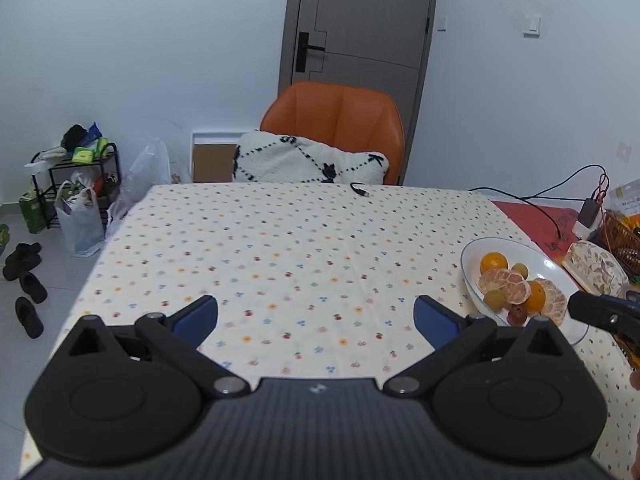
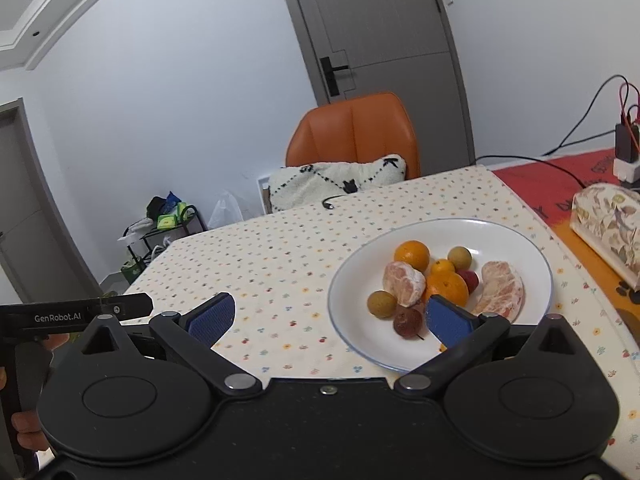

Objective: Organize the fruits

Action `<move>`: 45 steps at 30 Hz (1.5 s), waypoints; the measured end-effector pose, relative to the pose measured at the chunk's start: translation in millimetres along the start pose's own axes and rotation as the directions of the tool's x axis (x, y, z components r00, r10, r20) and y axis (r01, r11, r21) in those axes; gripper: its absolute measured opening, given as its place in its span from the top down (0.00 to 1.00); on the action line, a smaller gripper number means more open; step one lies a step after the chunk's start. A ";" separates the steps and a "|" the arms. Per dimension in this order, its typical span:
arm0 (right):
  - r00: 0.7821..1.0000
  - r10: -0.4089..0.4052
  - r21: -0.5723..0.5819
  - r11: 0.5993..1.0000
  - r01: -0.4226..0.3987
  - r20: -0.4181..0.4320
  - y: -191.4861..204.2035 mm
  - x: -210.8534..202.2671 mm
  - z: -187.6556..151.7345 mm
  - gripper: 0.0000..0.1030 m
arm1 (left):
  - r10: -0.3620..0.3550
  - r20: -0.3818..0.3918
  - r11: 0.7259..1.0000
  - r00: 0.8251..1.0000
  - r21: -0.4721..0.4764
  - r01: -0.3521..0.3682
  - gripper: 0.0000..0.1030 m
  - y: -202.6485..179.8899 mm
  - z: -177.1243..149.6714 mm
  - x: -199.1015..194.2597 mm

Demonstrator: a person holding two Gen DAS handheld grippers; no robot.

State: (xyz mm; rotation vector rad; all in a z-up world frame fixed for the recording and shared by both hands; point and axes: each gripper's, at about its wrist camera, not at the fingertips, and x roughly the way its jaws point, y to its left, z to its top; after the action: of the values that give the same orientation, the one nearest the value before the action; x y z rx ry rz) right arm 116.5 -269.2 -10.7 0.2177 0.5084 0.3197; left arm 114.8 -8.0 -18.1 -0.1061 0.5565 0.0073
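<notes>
All the fruit [image 2: 434, 284] is gathered on the white plate [image 2: 352, 280], which rests on the dotted cloth [image 1: 280, 248] covering the surface, toward its right side. The left gripper [image 1: 316, 314] is held over bare cloth with its fingers spread wide and nothing between them. The right gripper [image 2: 330, 316] is held at the plate's near edge, its fingers likewise spread and empty.

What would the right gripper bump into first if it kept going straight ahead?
Probably the white plate of fruit. The right gripper points down at the table with open, empty fingers, and one already overlaps the plate's near rim, though depth is hard to judge.
</notes>
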 end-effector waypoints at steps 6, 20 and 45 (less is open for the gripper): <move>1.000 0.023 -0.014 1.000 -0.022 0.013 13.1 -20.2 2.5 0.00 | 0.016 0.011 1.000 1.000 0.023 -0.016 0.00 5.3 -4.9 -26.1; 1.000 0.005 -0.076 0.997 -0.007 -0.027 49.0 -68.1 2.5 0.00 | 0.065 0.020 0.998 0.998 0.017 -0.066 0.00 24.8 -9.0 -94.6; 0.999 -0.033 -0.107 0.994 0.032 -0.002 59.0 -147.4 -14.8 0.00 | 0.087 0.050 0.996 0.995 0.026 -0.088 0.00 46.3 -44.7 -163.4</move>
State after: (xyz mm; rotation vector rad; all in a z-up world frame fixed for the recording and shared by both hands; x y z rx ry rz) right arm -27.2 -264.5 58.3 0.1045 0.4963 0.3149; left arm -49.2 37.1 25.8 -0.0538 0.5117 0.0874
